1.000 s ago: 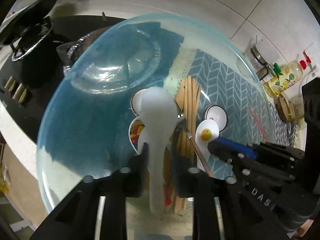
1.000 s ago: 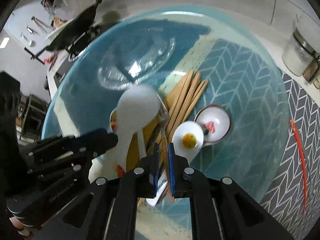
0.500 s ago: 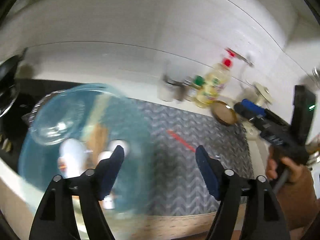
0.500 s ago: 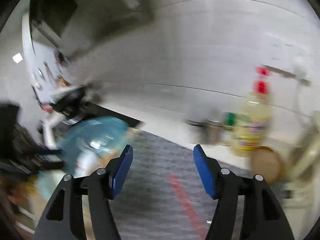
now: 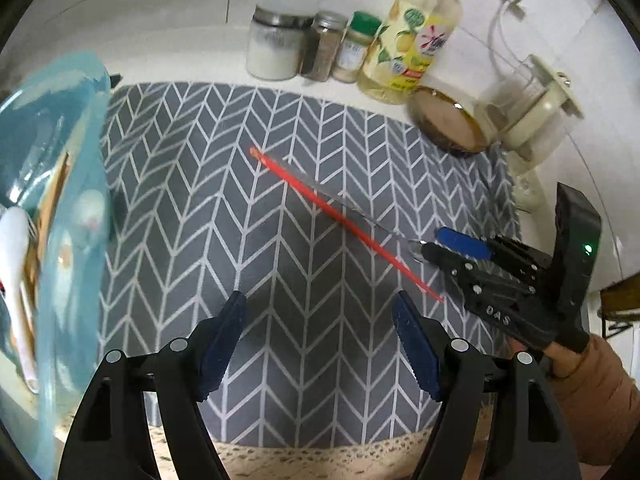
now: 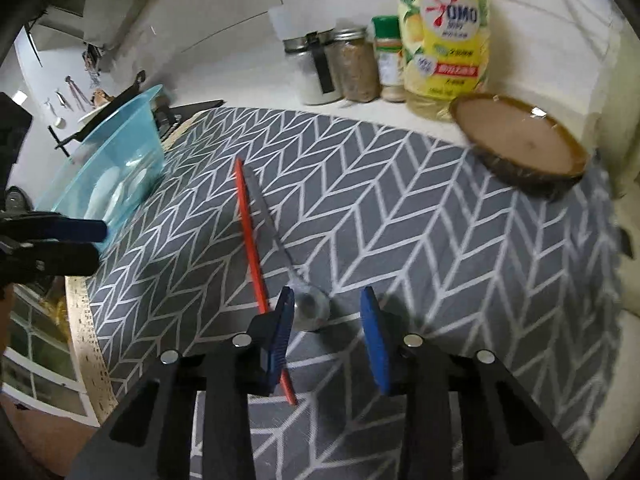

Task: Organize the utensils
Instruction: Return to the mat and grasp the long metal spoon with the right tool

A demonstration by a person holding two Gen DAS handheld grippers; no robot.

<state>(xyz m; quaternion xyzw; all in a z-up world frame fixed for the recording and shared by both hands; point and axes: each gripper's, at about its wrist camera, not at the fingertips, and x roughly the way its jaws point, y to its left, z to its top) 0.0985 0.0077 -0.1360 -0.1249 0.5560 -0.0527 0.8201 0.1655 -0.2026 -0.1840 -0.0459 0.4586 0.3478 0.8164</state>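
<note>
Both tongs have swung from the bowl (image 5: 60, 160) to the mat (image 5: 240, 220); right tongs (image 6: 326, 320), released, straddle the spoon (image 6: 310, 308) beside the red chopstick (image 6: 250, 240); left tongs (image 5: 320, 320) released.

The blue basin (image 5: 76, 216) is cut by the left edge, its white spoon (image 5: 16, 264) and chopsticks (image 5: 52, 196) blurred behind the wall.

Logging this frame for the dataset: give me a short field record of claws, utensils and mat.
left claw: open, empty, above the mat
right claw: open, straddling the spoon bowl
metal spoon: lying on the mat, beside the red chopstick
red chopstick: lying diagonally on the mat
grey chevron mat: on the counter
blue basin: left of mat, holds more utensils
</note>
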